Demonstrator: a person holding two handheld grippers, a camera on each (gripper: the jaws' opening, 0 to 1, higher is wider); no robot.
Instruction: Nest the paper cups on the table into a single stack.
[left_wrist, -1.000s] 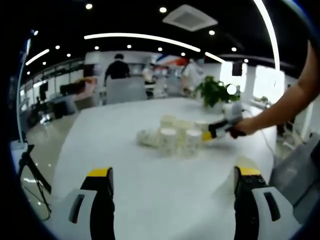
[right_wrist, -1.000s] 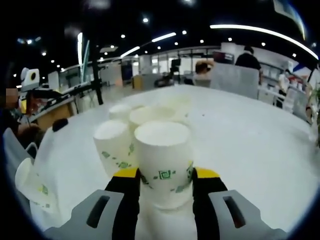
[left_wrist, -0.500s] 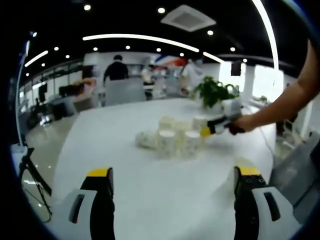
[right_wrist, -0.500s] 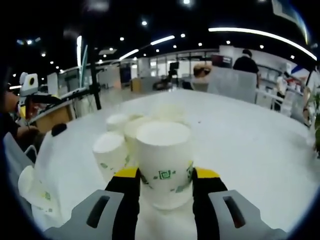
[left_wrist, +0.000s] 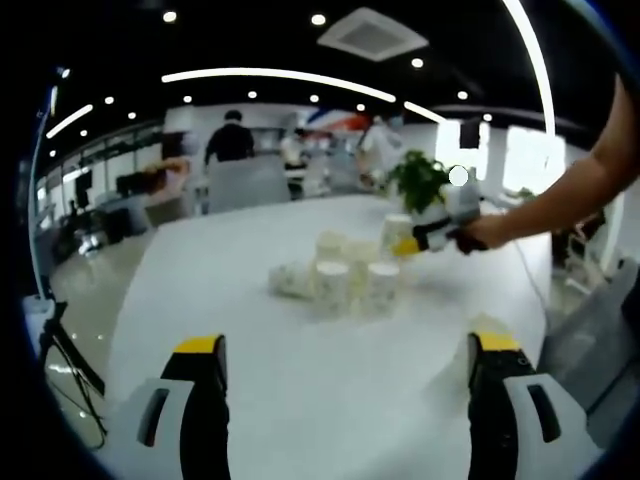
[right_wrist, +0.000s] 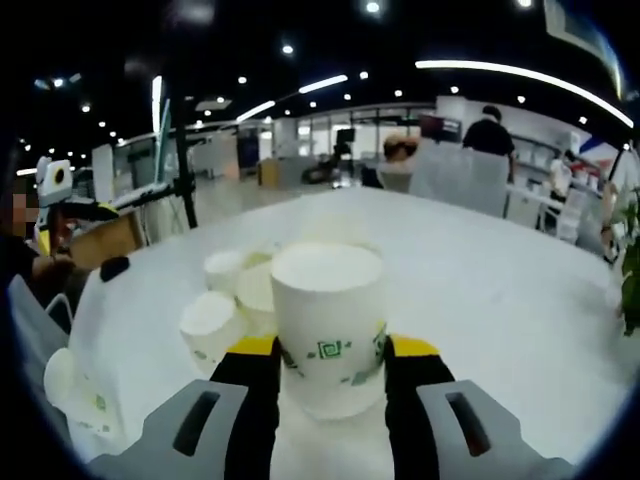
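Paper cup (right_wrist: 328, 325) upright between the right claw's (right_wrist: 329, 372) yellow-tipped jaws.

Opposed views, shared cups (left_wrist: 345, 280)

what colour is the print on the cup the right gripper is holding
Green, on the white paper cup; clearest in the right gripper view.

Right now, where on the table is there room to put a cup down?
The white table is bare between the left tongs and the cluster of cups, and left of it. It is crowded at the cluster, where the right tongs hold a cup.
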